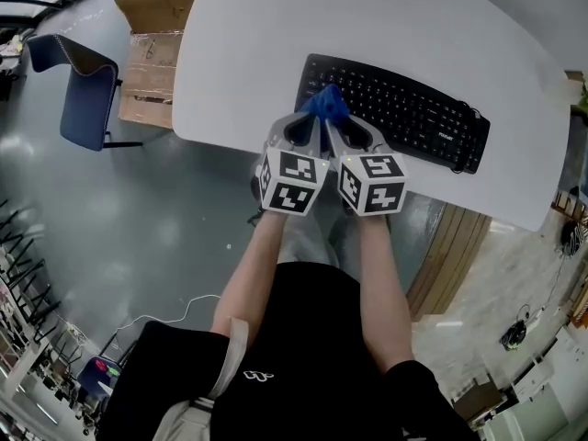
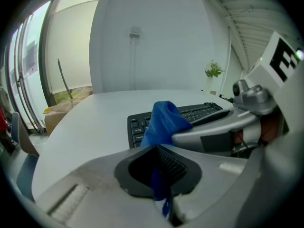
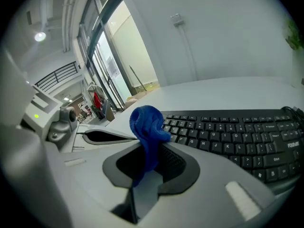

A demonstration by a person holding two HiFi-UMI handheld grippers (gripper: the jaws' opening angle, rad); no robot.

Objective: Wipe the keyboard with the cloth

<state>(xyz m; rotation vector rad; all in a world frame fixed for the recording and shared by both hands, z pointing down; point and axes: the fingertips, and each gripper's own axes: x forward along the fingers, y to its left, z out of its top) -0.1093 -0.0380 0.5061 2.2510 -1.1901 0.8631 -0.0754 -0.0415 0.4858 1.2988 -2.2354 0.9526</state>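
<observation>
Currently left gripper (image 1: 310,129) and right gripper (image 1: 342,131) both pinch bunched blue fabric cloth (image 1: 326,105); flatten it, then drag lightly along black plastic keyboard (image 1: 413,116) rows.

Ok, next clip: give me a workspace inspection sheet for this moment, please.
Surface: white table, only the keyboard lies on it.
Job's things: black keyboard flat on the table; blue cloth bunched at its left end.
Clutter: cardboard boxes on the floor beside the table.
Grippers: left gripper and right gripper side by side, both shut on the cloth.
Cables: white cable on the floor.
Surroundings: blue chair.
</observation>
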